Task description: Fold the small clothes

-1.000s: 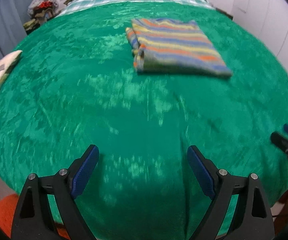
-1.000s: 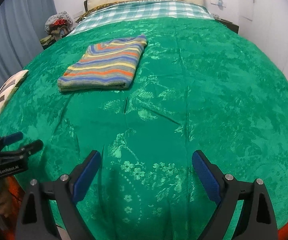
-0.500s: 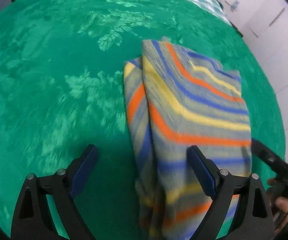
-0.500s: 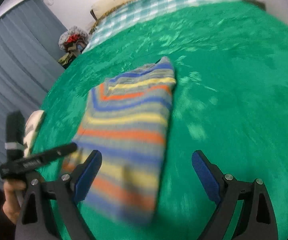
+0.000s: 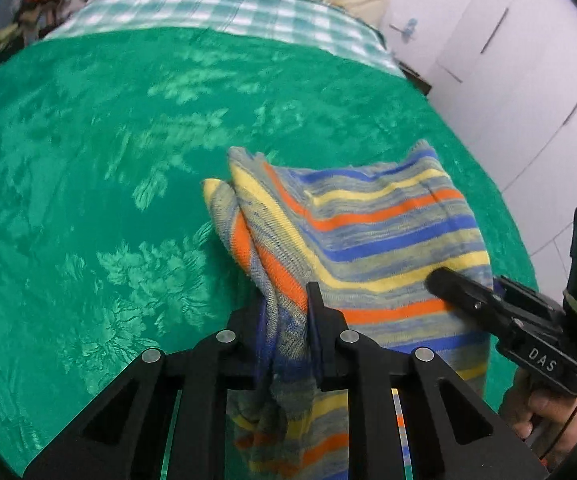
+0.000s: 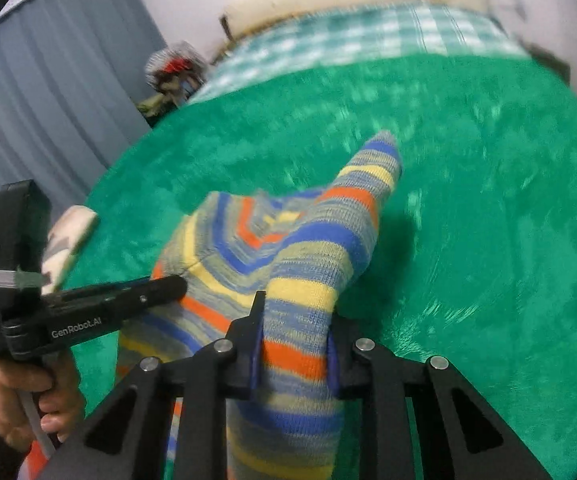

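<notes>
At the far left of the room hangs a grey curtain, and near it a patterned cushion lies on the edge of the bed. The left tool has its two fingers pressed together on the left edge of the striped garment, pinching a bunch of the cloth. The garment is raised a little above the green bedspread, with its far corners hanging toward it. The right tool pinches the right edge of the same garment between its blue pads. Behind lies a checked sheet.
</notes>
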Demonstrator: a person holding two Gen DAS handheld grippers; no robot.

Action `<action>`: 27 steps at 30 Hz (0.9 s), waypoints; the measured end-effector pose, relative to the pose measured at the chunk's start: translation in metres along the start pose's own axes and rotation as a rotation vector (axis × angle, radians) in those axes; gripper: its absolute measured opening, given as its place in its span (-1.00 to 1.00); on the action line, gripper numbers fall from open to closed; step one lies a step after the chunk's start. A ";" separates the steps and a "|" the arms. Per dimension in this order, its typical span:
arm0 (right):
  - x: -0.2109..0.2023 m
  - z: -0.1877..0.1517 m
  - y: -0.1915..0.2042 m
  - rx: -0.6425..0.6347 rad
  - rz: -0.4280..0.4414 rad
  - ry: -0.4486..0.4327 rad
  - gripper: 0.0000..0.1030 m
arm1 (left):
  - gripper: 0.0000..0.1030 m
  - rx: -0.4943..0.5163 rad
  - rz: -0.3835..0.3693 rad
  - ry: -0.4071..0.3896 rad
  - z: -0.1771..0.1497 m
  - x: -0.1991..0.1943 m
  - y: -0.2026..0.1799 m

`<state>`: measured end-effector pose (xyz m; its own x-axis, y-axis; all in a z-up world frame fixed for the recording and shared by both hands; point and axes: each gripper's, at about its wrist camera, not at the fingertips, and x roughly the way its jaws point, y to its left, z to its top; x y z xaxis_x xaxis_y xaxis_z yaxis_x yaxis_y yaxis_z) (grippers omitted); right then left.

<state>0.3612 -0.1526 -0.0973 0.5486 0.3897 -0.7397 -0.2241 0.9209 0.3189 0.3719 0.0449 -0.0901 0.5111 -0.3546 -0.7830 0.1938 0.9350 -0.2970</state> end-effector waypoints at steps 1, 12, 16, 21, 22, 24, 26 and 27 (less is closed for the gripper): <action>-0.002 0.001 -0.001 -0.005 -0.005 -0.001 -0.53 | -0.59 0.003 0.015 -0.005 -0.004 0.002 -0.002; -0.053 -0.061 -0.007 -0.076 -0.270 0.087 0.65 | 0.99 0.137 0.444 -0.068 -0.101 -0.061 -0.004; -0.100 -0.101 0.020 -0.121 -0.272 0.114 0.76 | 0.99 0.174 0.521 -0.080 -0.136 -0.109 -0.040; -0.153 -0.144 0.058 -0.098 -0.251 0.128 0.82 | 0.99 0.105 0.571 0.027 -0.171 -0.145 -0.060; -0.162 -0.151 0.065 -0.093 -0.257 0.126 0.82 | 0.99 0.101 0.553 0.042 -0.174 -0.149 -0.060; -0.178 -0.163 0.075 -0.087 -0.262 0.131 0.82 | 0.99 0.082 0.514 0.048 -0.185 -0.165 -0.064; -0.192 -0.172 0.085 -0.081 -0.258 0.139 0.82 | 0.99 0.063 0.488 0.049 -0.195 -0.180 -0.070; -0.197 -0.176 0.088 -0.080 -0.261 0.146 0.82 | 0.99 0.059 0.483 0.047 -0.198 -0.185 -0.073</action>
<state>0.0917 -0.1465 -0.0272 0.4758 0.1315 -0.8697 -0.1565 0.9856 0.0634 0.0970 0.0422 -0.0314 0.5166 0.1210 -0.8476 -0.0082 0.9906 0.1365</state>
